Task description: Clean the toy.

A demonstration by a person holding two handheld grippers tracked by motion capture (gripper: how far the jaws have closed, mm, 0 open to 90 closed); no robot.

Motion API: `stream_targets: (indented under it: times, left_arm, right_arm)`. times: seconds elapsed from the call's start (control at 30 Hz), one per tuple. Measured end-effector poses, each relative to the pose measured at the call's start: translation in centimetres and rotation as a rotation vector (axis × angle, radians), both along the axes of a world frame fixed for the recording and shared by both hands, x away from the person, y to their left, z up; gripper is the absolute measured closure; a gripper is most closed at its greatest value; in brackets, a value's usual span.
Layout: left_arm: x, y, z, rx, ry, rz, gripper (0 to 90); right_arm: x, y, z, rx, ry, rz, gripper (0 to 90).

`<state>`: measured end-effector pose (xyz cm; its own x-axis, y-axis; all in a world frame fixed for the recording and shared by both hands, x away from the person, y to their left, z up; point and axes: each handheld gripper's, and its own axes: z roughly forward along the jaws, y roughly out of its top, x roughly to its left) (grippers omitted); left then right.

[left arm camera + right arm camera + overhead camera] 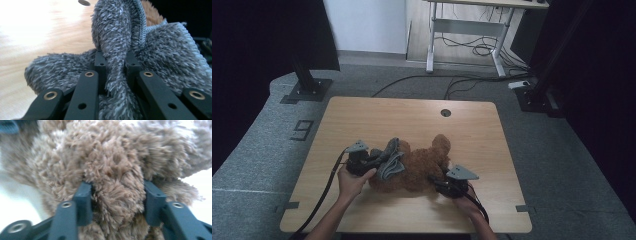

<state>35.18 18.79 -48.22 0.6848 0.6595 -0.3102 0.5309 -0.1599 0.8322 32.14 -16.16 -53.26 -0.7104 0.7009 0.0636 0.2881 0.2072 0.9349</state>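
Note:
A brown plush teddy bear point(419, 170) lies on the wooden table point(362, 120), near its front edge. A grey fuzzy cloth point(391, 162) is draped over the bear's left side. My left gripper point(374, 159) comes in from the left and is shut on a raised fold of that cloth point(117, 37), which stands pinched between the jaws of my left gripper point(115, 58). Brown fur point(151, 12) peeks out behind the cloth. My right gripper point(438, 183) is at the bear's lower right. A thick tuft of the bear's fur point(112, 157) fills my right gripper point(116, 192) and touches both jaws.
A round cable hole point(445, 112) sits near the table's far edge. Black stand bases point(304, 87) point(537, 95) flank the table on the grey floor. Cables point(422, 80) run across the floor toward a white-legged desk point(467, 25) at the back.

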Motion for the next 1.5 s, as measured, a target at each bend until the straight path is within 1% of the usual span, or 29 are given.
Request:
stream_targets:
  times: [0.03,0.07,0.1,0.17,0.23,0.27,0.3,0.33,0.37,0.43,0.5,0.57,0.6,0.63,0.7,0.77,0.83,0.93,1.0,1.07,1.13,1.2,1.23,1.27,1.33,1.37,1.43,1.47,1.5]
  left_arm:
    - [-0.3,0.2,-0.1,-0.004,-0.002,-0.001,77.8]
    - [-0.6,0.3,-0.2,-0.011,-0.002,-0.005,77.9]
    - [-0.8,0.5,-0.4,-0.019,-0.001,-0.007,77.9]
    - [-1.0,0.6,-0.5,-0.031,0.002,-0.010,78.0]
    - [-1.2,0.5,-0.5,-0.027,-0.005,-0.013,78.0]
    - [-1.2,0.5,-0.5,-0.025,-0.006,-0.013,78.0]
    - [-1.2,0.5,-0.5,-0.024,-0.006,-0.014,78.0]
    - [-1.2,0.5,-0.5,-0.024,-0.006,-0.014,78.0]
    - [-1.2,0.5,-0.5,-0.025,-0.004,-0.016,78.0]
    - [-1.3,0.5,-0.5,-0.020,-0.007,-0.015,78.0]
    - [-1.3,0.5,-0.5,-0.014,-0.011,-0.010,78.0]
    - [-1.4,0.5,-0.4,-0.010,-0.013,-0.007,78.0]
    - [-1.4,0.5,-0.4,-0.007,-0.013,-0.005,78.0]
    - [-1.4,0.5,-0.4,-0.007,-0.013,-0.005,78.0]
    - [-1.3,0.5,-0.4,-0.008,-0.016,0.003,78.0]
    - [-1.1,0.4,-0.4,-0.005,-0.022,0.011,77.9]
    - [-0.7,0.2,-0.1,0.004,-0.027,0.021,77.7]
    - [0.4,-0.4,0.4,0.033,-0.032,0.038,77.6]
    - [1.6,-0.7,0.7,0.049,-0.029,0.048,77.5]
    - [3.0,-0.9,0.9,0.057,-0.024,0.066,77.4]
    - [4.4,-1.3,1.0,0.057,-0.010,0.079,77.4]
    - [5.7,-2.0,1.2,0.066,-0.007,0.085,77.3]
    - [5.7,-2.0,1.2,0.066,-0.007,0.085,77.3]
    - [6.7,-2.8,1.4,0.078,-0.008,0.088,77.3]
    - [7.1,-3.5,1.6,0.088,-0.011,0.082,77.2]
    - [7.1,-3.8,1.6,0.093,-0.015,0.077,77.2]
    - [6.6,-4.1,1.5,0.104,-0.024,0.057,77.2]
    - [6.6,-4.1,1.5,0.104,-0.024,0.057,77.2]
    - [5.8,-4.1,1.3,0.104,-0.032,0.042,77.3]
  right_arm:
    - [-0.1,-0.4,0.4,0.016,0.005,0.014,43.7]
    - [-0.3,-0.7,0.8,0.036,0.005,0.015,42.0]
    - [-0.3,-1.1,1.2,0.059,0.001,0.010,39.6]
    - [-0.3,-1.7,2.1,0.103,0.013,0.003,34.6]
    - [0.1,-2.0,2.7,0.110,0.030,-0.010,28.7]
    - [0.4,-2.0,2.8,0.112,0.040,-0.010,27.2]
    - [0.8,-1.9,2.9,0.113,0.054,0.002,25.2]
    - [0.8,-1.9,2.9,0.113,0.054,0.002,25.2]
    - [1.7,-1.2,2.8,0.105,0.089,0.024,20.3]
    - [2.6,-0.2,2.6,0.085,0.128,0.071,13.1]
    - [3.3,1.0,2.4,0.048,0.152,0.108,8.0]
    - [3.7,2.3,2.1,-0.014,0.174,0.142,6.6]
    - [3.6,2.9,1.8,-0.051,0.166,0.143,9.2]
    - [3.6,3.2,1.6,-0.082,0.160,0.128,14.4]
    - [3.4,3.3,1.6,-0.080,0.142,0.105,24.2]
    - [3.1,3.2,1.6,-0.091,0.109,0.083,31.8]
    - [3.0,3.3,1.6,-0.098,0.088,0.054,36.3]
    - [3.0,3.8,1.5,-0.116,0.028,-0.029,42.2]
    - [3.4,4.2,1.4,-0.121,0.000,-0.082,44.3]
    - [4.1,4.4,1.4,-0.118,-0.019,-0.134,45.7]
    - [4.8,4.5,1.2,-0.112,-0.039,-0.182,47.4]
    - [5.5,4.3,1.1,-0.107,-0.055,-0.229,48.1]
    - [5.8,4.1,1.0,-0.102,-0.059,-0.248,48.1]
    - [6.0,3.8,1.0,-0.095,-0.056,-0.263,48.1]
    - [6.2,3.3,0.9,-0.089,-0.057,-0.290,48.0]
    - [6.1,3.0,0.9,-0.088,-0.055,-0.294,47.8]
    - [5.8,2.4,0.8,-0.068,-0.044,-0.288,46.8]
    - [5.8,2.4,0.8,-0.068,-0.044,-0.288,46.8]
    - [5.1,2.0,0.5,-0.048,-0.034,-0.266,44.5]
